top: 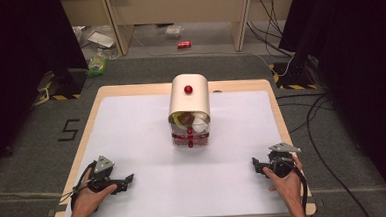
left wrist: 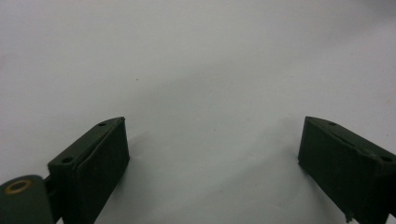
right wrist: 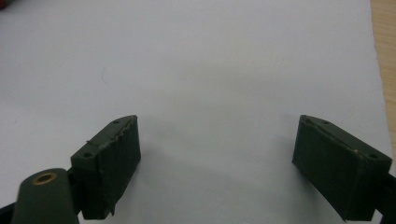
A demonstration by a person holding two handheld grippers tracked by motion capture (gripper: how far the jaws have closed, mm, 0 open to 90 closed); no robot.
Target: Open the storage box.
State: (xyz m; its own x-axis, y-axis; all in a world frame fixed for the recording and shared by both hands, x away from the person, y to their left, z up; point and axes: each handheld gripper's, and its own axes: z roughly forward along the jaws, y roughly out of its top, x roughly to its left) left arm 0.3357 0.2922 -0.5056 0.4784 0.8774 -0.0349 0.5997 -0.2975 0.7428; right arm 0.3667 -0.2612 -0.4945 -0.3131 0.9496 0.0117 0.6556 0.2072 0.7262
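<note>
White mat (top: pixel 147 141) | left tongs (top: pixel 127 181) low, agape | right tongs (top: pixel 256 165) likewise, probably resting

Drawer unit (top: pixel 189 111) stands mid-table (top: pixel 130 94), toward the far edge; left gripper (top: pixel 129 179) and right gripper (top: pixel 254 162) rest at near corners, well apart.

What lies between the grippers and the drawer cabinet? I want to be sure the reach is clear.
Nothing visible does. Only bare white table cover separates the left gripper and right gripper from the cream cabinet at mid-table. Both grippers' jaws stand open with nothing between them.
</note>
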